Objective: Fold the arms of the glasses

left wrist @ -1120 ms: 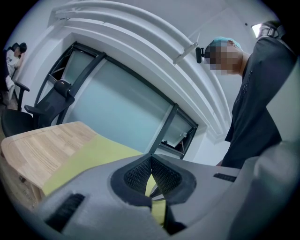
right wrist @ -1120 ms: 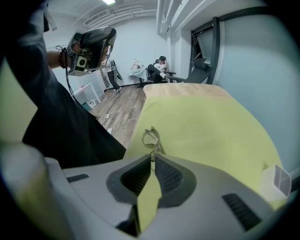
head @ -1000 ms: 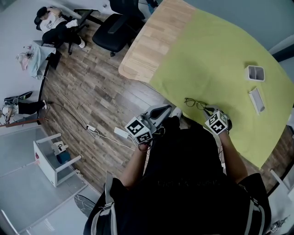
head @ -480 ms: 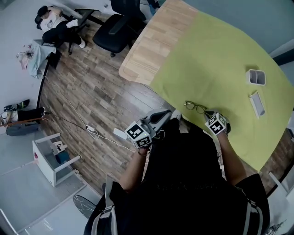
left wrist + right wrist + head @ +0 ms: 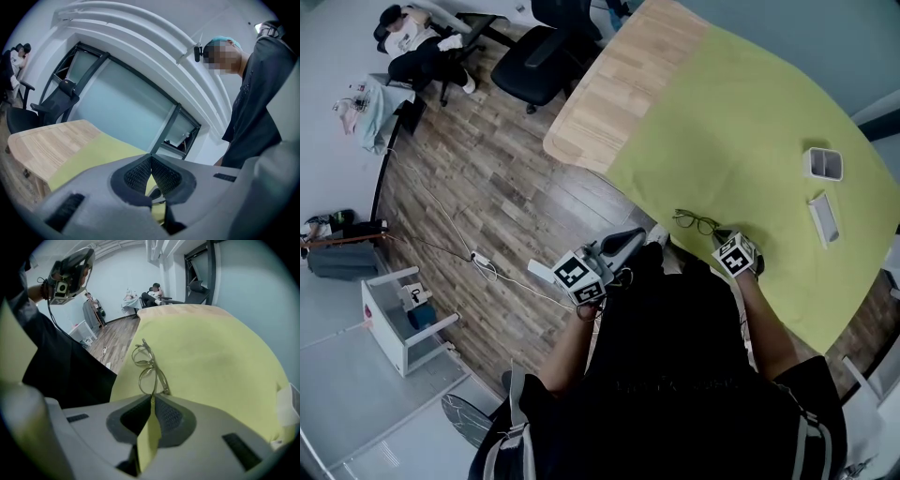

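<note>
Open cloth surrounds the glasses; the white box stands well apart.

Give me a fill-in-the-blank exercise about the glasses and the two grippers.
1. The glasses lie on the yellow-green ____.
2. The right gripper is shut on one ____ of the glasses.
3. The left gripper, jaws together, hangs off the table above the wooden ____.
Missing: cloth; arm; floor.

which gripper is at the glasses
The right gripper: its fingers meet on an arm of the glasses on the yellow-green cloth; the left gripper is shut, empty, short of the table.
</note>
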{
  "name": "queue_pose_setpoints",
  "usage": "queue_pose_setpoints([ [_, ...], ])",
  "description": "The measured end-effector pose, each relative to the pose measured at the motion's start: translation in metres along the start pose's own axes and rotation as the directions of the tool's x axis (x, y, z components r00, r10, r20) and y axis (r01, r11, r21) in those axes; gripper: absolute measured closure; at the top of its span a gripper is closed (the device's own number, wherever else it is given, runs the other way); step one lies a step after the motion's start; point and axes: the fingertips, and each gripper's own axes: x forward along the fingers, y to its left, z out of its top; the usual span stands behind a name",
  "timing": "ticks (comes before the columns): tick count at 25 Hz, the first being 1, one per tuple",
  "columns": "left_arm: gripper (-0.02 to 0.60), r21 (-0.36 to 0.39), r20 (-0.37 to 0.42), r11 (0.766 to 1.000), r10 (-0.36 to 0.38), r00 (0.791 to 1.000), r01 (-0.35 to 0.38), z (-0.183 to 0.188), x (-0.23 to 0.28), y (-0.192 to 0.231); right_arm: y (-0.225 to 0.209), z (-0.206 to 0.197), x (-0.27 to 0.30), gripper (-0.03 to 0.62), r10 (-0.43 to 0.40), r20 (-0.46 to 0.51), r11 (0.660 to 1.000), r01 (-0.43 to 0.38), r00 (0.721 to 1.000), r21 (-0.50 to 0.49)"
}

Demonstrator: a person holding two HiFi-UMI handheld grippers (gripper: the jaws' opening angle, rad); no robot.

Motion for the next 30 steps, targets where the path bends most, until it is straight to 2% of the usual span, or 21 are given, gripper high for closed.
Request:
queue_pose_setpoints([
  [7, 0.563, -0.005, -0.005, 1.0, 0.004, 1.0, -0.004, -0.006, -0.003, 0.001, -0.004, -0.001, 0.004, 0.56, -0.007, -0.009, 1.0, 0.007, 1.0, -0.001],
  [12, 0.563, -0.007, 0.005, 1.0, 0.009, 1.0, -0.009, -0.005, -0.006, 0.002, -0.003, 0.001, 0.002, 0.56, -0.023, 0.023, 0.999, 0.022, 0.999, 0.031],
  [23, 0.563, 0.005, -0.001, 0.999, -0.04, 0.999, 0.04, -0.009, 0.005, 0.001, -0.003, 0.002, -0.015, 0.56, -0.033, 0.136, 0.987, 0.011, 0.99, 0.163],
  [30, 0.563, 0.005, -0.006, 0.998, -0.06, 0.998, 0.06, -0.007, 0.013, -0.004, -0.005, 0.018, -0.04, 0.563, -0.05, 0.264, 0.971, -0.015, 0.963, 0.239],
])
